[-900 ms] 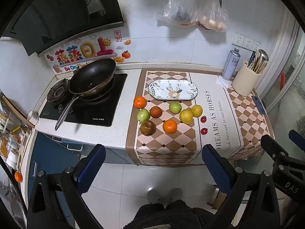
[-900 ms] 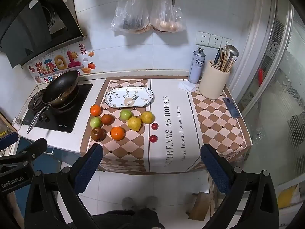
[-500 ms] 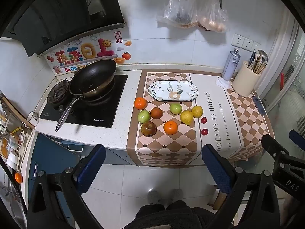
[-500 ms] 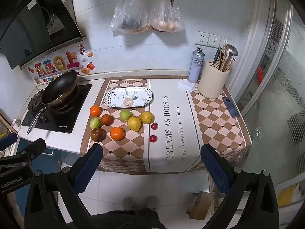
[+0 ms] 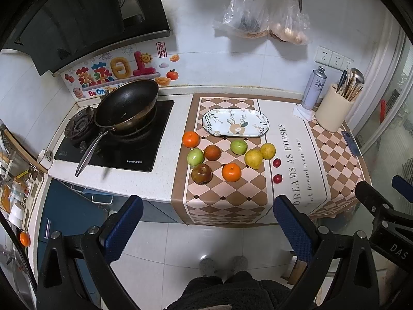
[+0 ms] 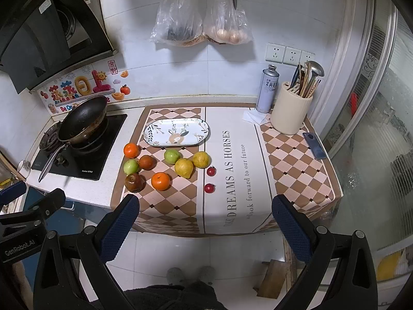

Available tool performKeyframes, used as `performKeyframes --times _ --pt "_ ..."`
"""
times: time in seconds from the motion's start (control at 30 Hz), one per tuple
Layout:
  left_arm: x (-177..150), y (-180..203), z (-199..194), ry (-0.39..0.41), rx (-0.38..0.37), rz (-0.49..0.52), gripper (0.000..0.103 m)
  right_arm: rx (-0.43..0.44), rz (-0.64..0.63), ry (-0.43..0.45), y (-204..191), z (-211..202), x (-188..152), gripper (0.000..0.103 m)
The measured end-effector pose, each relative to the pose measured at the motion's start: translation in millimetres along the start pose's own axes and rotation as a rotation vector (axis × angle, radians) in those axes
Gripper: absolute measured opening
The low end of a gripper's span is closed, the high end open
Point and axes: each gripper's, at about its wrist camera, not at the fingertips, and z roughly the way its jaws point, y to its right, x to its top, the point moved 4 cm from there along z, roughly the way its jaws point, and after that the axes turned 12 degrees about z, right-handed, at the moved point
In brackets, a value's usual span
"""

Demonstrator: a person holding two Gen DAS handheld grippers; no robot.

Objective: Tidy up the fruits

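Fruits sit loose in a cluster on the checkered cloth at the middle of the bench, just in front of the oval patterned plate, which carries nothing. An orange lies at the cluster's left, beside the plate's left end; a second orange lies nearer the front edge. A green apple touches a brownish-red fruit, with a dark red apple just in front. Another green apple sits under the plate, and two yellow fruits touch each other to its right. Two cherry tomatoes rest apart at the white strip. Left gripper hangs wide open over the floor, short of the front edge, holding nothing. Right gripper is likewise spread and empty. A wok sits on the stove at the left end.
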Motion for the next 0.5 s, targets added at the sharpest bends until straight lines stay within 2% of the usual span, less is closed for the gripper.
performKeyframes --times 0.5 --pt "-0.3 2.6 1.1 0.003 -0.001 -0.001 0.103 0.006 0.0 0.001 -1.9 -2.7 0.3 0.103"
